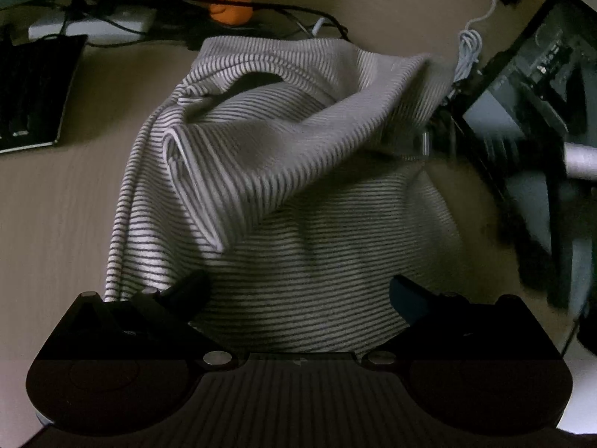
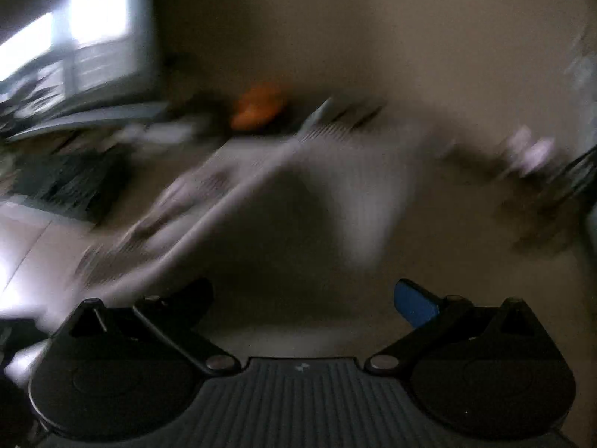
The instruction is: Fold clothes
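Note:
A grey-and-white striped garment (image 1: 298, 194) lies on the tan table (image 1: 56, 224), bunched, with one flap raised and draped diagonally from its upper right toward its lower left. My left gripper (image 1: 298, 293) is open just above the garment's near part, and the striped cloth shows in the wide gap between its fingers (image 1: 190, 287). The right wrist view is heavily blurred. There my right gripper (image 2: 304, 295) is open and holds nothing, with the garment (image 2: 261, 186) a pale smear ahead of it. A blurred grey shape (image 1: 423, 145) sits at the raised flap's right edge; what it is cannot be told.
A dark keyboard (image 1: 30, 93) lies at the left of the table. An orange object (image 1: 229, 7) and black cables sit behind the garment. A coiled white cable (image 1: 470, 48) and a dark framed device (image 1: 541, 86) crowd the right side. A lit screen (image 2: 74, 37) stands at the far left.

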`<state>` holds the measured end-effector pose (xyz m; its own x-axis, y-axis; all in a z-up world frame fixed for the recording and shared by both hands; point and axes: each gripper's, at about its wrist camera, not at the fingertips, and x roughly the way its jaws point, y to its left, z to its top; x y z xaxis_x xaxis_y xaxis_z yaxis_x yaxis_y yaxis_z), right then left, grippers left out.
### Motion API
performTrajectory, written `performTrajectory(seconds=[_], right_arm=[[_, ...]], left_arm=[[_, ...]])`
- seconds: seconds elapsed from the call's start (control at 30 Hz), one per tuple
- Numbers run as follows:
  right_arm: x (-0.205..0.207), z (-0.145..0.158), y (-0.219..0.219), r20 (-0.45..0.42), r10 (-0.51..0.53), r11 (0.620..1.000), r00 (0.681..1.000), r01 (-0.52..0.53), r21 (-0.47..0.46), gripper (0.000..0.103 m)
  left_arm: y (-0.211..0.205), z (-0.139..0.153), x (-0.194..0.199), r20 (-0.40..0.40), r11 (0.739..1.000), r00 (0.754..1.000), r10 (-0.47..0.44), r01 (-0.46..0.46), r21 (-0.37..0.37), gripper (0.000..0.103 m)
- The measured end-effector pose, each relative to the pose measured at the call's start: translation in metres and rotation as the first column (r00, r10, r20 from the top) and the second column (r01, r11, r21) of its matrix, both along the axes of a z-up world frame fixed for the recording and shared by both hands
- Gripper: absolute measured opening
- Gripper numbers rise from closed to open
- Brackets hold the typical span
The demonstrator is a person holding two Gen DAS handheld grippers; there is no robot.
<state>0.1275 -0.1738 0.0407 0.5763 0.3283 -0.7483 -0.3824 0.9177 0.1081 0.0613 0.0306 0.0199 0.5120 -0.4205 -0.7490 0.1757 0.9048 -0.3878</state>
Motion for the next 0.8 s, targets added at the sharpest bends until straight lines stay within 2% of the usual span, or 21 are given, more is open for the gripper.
performTrajectory(seconds=[0.13,0.23,0.37,0.5,0.57,0.63,0.7,0.8], right_arm=[[-0.032,-0.034,-0.002,-0.097,0.03,0.999,0.995,-0.028,0.021,0.103],[-0.056,-0.037,-0.003,-0.068,0.022,1.0,0.997,-0.021,0.022,0.103],[-0.081,-0.035,-0.009,-0.089,0.046,0.999,0.995,-0.045,0.011,0.103],[-0.119,-0.03,-0.007,-0.107,0.153,0.983,0.982,-0.162,-0.081,0.103],[-0.131,-0.023,-0.005,-0.05,0.156,0.976,0.987,-0.161,-0.143,0.103],[-0.132,-0.011,0.003,0.09,0.128,0.964,0.988,-0.103,-0.243,0.103],[-0.123,-0.007,0.014,0.187,0.123,0.937,0.975,-0.052,-0.346,0.103],[-0.102,-0.013,0.032,0.206,0.206,0.897,0.957,-0.101,-0.431,0.103]], left_arm=[[0.0,-0.002,-0.012,0.012,1.0,1.0,-0.022,0.022,0.009,0.103],[0.001,-0.002,-0.024,0.007,0.999,0.999,-0.046,0.046,0.013,0.103],[0.001,0.0,-0.053,-0.026,0.996,0.996,-0.087,0.088,0.009,0.103],[0.001,0.002,-0.09,-0.056,0.989,0.987,-0.148,0.148,0.0,0.103],[-0.003,0.004,-0.099,-0.065,0.985,0.984,-0.168,0.171,0.036,0.103],[-0.004,0.006,-0.099,-0.058,0.986,0.986,-0.154,0.157,0.054,0.103],[-0.003,0.006,-0.095,-0.042,0.991,0.992,-0.12,0.122,0.051,0.103],[-0.002,0.005,-0.087,-0.026,0.995,0.996,-0.083,0.085,0.045,0.103]])
